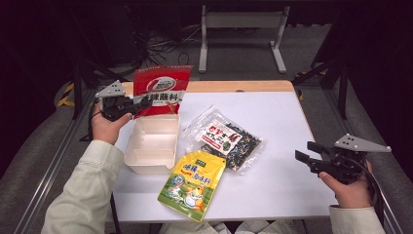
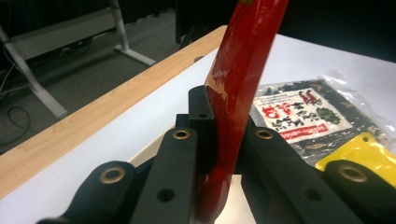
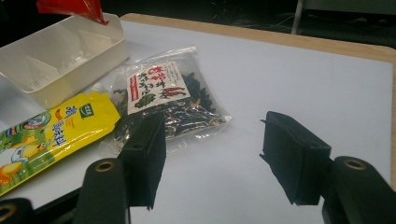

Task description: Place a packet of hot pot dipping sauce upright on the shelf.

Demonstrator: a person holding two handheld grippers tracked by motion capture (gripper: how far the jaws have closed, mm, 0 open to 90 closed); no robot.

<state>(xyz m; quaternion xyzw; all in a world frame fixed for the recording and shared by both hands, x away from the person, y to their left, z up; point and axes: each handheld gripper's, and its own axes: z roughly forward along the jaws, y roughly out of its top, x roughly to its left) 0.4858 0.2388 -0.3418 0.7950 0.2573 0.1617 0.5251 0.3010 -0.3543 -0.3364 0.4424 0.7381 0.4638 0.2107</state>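
- Gripping the red pouch in my left claw — jaws clamped on its lower edge, pouch upright above the far end of the white box.
- My right claw hangs released over the table's right side, jaws apart with nothing between them.
- Between both claws lie the clear bag of dark seaweed and the yellow pouch — just beside the box.
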